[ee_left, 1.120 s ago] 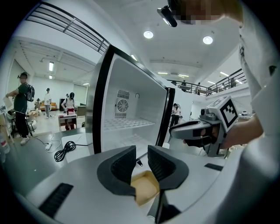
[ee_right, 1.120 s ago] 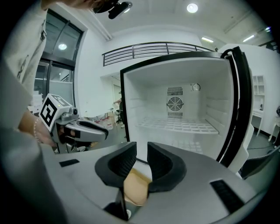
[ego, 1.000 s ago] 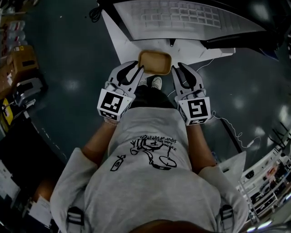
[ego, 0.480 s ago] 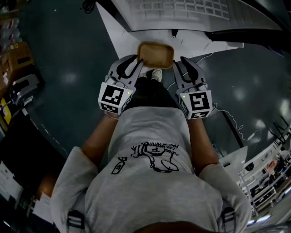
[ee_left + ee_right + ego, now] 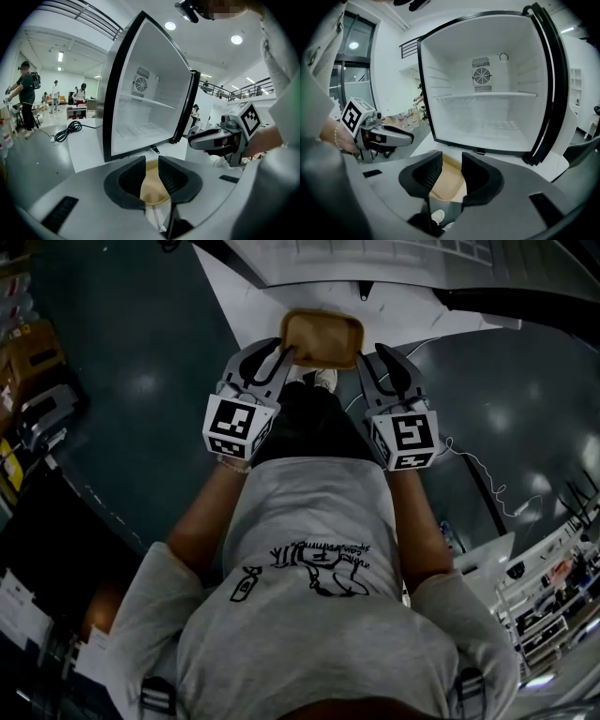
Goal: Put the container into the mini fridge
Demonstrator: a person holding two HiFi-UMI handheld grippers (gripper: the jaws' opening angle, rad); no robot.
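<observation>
The container (image 5: 322, 338) is a shallow tan tray, rectangular with rounded corners and a raised rim, and I see nothing in it. From the head view it sits crosswise between my two tools, one short end to each, just in front of the open mini fridge (image 5: 487, 84) and over the white platform (image 5: 246, 310) the fridge stands on.

The left tool (image 5: 151, 162) is partly closed, its ribbed pads clamped on the tray's left rim. The right tool (image 5: 451, 157) has just been opening its jaws; the tray's right rim lies between the pads (I can't make out any pressure on it).

The head view shows only the top of the fridge. The right gripper view looks straight into the white interior: one shelf (image 5: 485, 95) across the middle and a round fan vent (image 5: 482, 75) on the back wall. The left gripper view adds a coiled black cable (image 5: 65, 132) on the floor.
</observation>
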